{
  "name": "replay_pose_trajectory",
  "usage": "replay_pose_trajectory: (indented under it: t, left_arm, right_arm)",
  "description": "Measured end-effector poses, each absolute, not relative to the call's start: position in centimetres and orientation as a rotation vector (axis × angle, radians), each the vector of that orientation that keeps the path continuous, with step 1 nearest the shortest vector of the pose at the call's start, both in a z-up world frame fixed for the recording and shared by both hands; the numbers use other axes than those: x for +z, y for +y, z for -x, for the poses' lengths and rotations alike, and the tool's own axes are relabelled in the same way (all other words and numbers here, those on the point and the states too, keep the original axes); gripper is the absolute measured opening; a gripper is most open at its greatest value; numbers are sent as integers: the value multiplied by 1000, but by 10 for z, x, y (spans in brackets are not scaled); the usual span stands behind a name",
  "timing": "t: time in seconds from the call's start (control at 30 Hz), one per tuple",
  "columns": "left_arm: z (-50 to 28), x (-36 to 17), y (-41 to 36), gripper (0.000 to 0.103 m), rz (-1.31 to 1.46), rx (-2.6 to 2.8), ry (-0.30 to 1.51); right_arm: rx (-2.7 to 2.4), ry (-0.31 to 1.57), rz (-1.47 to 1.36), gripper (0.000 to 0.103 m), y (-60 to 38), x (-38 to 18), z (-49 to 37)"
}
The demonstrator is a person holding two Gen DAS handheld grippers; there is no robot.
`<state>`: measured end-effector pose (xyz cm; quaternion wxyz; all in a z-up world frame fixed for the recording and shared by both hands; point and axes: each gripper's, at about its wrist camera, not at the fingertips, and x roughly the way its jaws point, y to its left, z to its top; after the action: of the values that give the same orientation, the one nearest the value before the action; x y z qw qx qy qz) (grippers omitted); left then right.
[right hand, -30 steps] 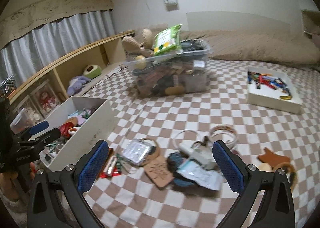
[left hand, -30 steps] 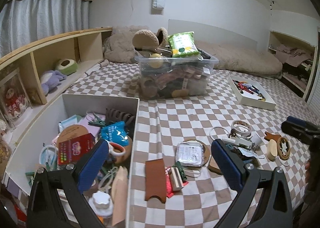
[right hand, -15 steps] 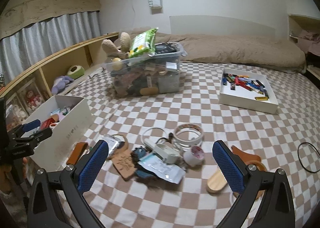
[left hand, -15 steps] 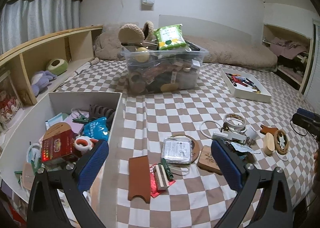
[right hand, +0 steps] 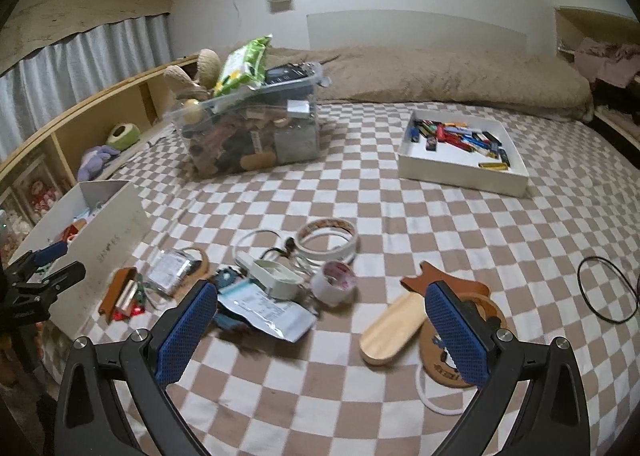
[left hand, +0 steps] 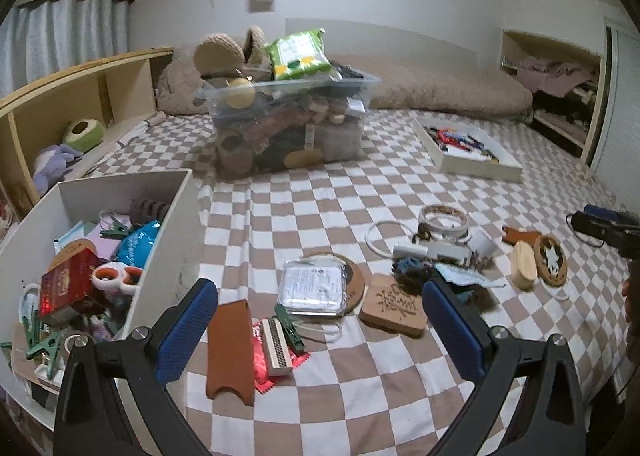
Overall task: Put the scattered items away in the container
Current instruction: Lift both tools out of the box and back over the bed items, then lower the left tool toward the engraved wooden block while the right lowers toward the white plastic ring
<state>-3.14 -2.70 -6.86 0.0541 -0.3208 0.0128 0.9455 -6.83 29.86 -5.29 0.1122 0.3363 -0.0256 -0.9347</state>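
Note:
A white open box (left hand: 176, 252) (right hand: 116, 232), half full of small items, sits at the left on the checkered bedcover. Scattered beside it lie a brown leather piece (left hand: 230, 348), a flat plastic packet (left hand: 314, 288), a carved wooden coaster (left hand: 394, 310), tape rolls (right hand: 328, 242), a white adapter (right hand: 268, 274), a printed pouch (right hand: 266, 314) and a pale wooden oval (right hand: 394, 328). My left gripper (left hand: 320, 328) hovers open over the leather piece and packet. My right gripper (right hand: 322, 328) hovers open, empty, above the pouch and wooden oval.
A clear tub (left hand: 288, 128) piled with toys stands behind the clutter. A white tray (right hand: 464, 154) of small colourful items lies far right. A wooden shelf (left hand: 76, 96) runs along the left. A black ring (right hand: 608, 290) lies at the right.
Both grippers swung right across the bed: the left from over the white box to the scattered items, the right from the pile toward the wooden oval. Both stayed open.

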Motion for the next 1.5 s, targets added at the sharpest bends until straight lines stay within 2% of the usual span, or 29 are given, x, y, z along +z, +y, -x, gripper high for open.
replay_pose_trajectory:
  t: [0.37,1.07,1.37,1.5]
  left_arm:
    - [38,-103,-7,103,1070,2791,105]
    - [38,-161,36,103,1236,2609,221]
    - [37,-186,48,103,1310,2555,282]
    - [38,-189,42,103,1314,2541,213]
  right_arm:
    - [-2799,111,-1070,103,327,-93,69]
    - [-2725,125,-1432,103,377,-175,88]
    - [-2672,74,-1505,103,380,-182,95]
    - [-2660,75,-1520,103,381,-182,94]
